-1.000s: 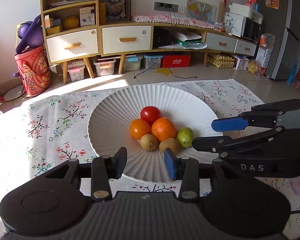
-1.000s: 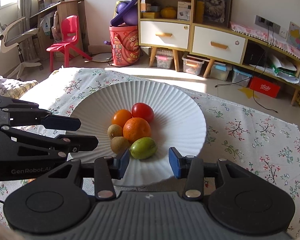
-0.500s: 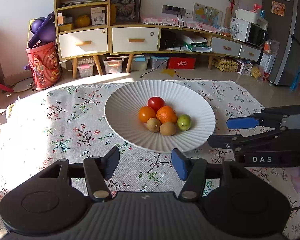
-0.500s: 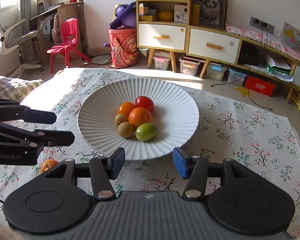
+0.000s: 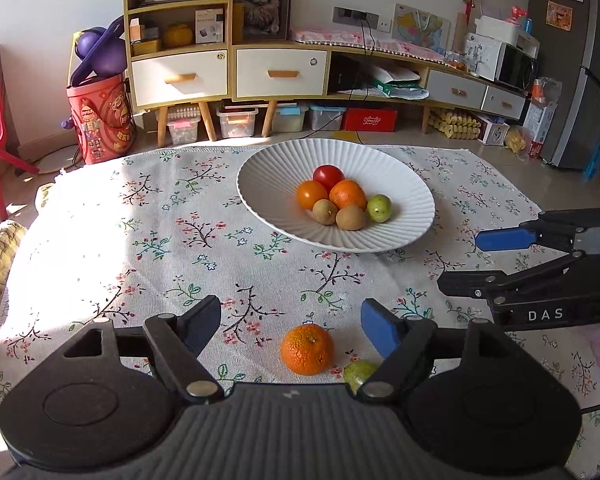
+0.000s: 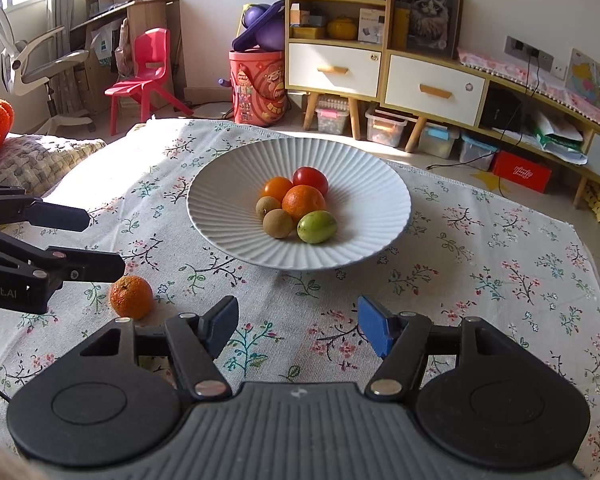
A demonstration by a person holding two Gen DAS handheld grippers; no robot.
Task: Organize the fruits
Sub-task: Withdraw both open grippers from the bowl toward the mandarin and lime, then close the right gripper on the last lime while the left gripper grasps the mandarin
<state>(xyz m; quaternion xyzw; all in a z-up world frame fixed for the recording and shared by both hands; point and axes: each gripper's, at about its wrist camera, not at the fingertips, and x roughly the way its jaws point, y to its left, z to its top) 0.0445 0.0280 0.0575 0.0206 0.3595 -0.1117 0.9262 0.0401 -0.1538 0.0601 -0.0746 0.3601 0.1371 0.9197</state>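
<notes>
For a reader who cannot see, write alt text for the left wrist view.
An orange lies on the floral tablecloth between the opening, empty left gripper. Beyond, a white plate holds six fruits; the right gripper is alongside.

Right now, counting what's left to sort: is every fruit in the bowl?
No, an orange and a green fruit lie on the cloth outside the bowl.

Both claws have drawn back from the plate, jaws opening and empty. An orange now lies on the table between the left claw's fingers; the right claw faces bare cloth.
</notes>
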